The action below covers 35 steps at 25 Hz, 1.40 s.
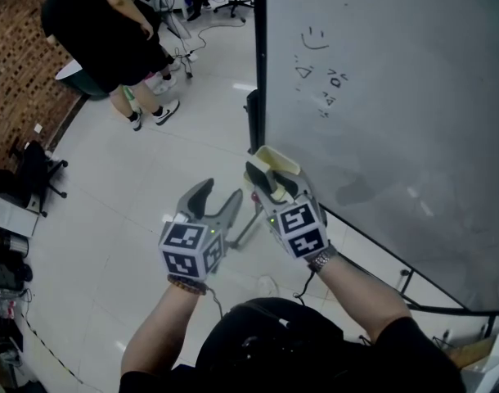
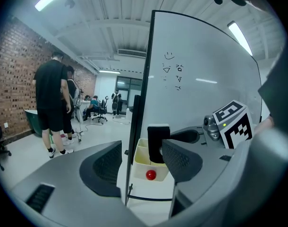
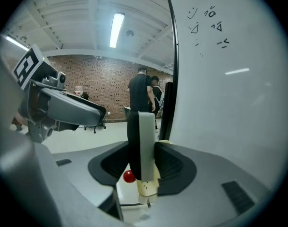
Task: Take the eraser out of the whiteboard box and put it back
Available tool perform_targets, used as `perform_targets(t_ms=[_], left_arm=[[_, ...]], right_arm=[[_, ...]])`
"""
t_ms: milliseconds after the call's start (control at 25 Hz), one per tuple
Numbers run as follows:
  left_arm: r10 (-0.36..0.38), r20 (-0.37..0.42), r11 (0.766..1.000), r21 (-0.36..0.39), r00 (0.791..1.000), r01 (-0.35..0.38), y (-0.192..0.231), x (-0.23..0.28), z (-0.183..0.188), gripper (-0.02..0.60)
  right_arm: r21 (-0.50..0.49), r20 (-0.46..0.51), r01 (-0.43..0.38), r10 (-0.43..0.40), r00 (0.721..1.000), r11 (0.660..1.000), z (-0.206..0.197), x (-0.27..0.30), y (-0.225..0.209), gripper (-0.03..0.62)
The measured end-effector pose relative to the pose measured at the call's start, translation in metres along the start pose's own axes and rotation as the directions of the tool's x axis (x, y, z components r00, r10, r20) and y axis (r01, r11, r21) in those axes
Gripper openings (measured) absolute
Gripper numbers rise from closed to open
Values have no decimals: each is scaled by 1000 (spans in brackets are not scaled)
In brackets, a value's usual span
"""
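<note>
the right hand-held gripper (image 3: 141, 161) is clamping the eraser (image 3: 140, 143) upright between its jaws, at the mouth of the whiteboard box (image 2: 143, 167), which is hanging just below the jaws on the edge of the whiteboard (image 1: 380, 97). the left hand-held gripper (image 1: 218, 196) is waiting beside it, jaws apart and empty. by the look of it, the eraser is neither lifted clear nor released inside yet. the eraser is showing dark felt on a pale hard slab; the box is looking like smooth cream plastic, bearing a red round knob (image 2: 151, 175).
</note>
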<state>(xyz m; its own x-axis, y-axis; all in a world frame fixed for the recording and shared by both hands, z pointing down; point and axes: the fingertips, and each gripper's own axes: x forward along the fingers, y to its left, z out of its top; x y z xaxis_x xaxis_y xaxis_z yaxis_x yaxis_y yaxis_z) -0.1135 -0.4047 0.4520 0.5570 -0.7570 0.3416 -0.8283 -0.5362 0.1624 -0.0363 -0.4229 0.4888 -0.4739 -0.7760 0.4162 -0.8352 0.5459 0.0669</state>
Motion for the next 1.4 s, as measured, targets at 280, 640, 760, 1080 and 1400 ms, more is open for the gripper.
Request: perform_targets(t_ms=[280, 640, 760, 1080, 1400], left_arm=[[7, -14, 1000, -12, 1000, -7, 2, 7, -7, 261], [11, -21, 1000, -25, 1000, -12, 6, 16, -11, 262], [13, -22, 999, -29, 1000, -14, 7, 18, -12, 262], [9, -32, 999, -37, 999, -10, 8, 26, -15, 262], [3, -35, 999, -37, 999, -5, 6, 26, -16, 261]], right_arm=[[-33, -13, 10, -11, 1000, 999, -2, 5, -7, 193], [-91, -49, 4, -8, 999, 996, -8, 17, -7, 195], [-105, -60, 6, -12, 998, 995, -10, 21, -8, 196], [-109, -58, 14, -20, 998, 994, -12, 25, -11, 213], [-89, -51, 13, -17, 999, 996, -14, 23, -9, 218]])
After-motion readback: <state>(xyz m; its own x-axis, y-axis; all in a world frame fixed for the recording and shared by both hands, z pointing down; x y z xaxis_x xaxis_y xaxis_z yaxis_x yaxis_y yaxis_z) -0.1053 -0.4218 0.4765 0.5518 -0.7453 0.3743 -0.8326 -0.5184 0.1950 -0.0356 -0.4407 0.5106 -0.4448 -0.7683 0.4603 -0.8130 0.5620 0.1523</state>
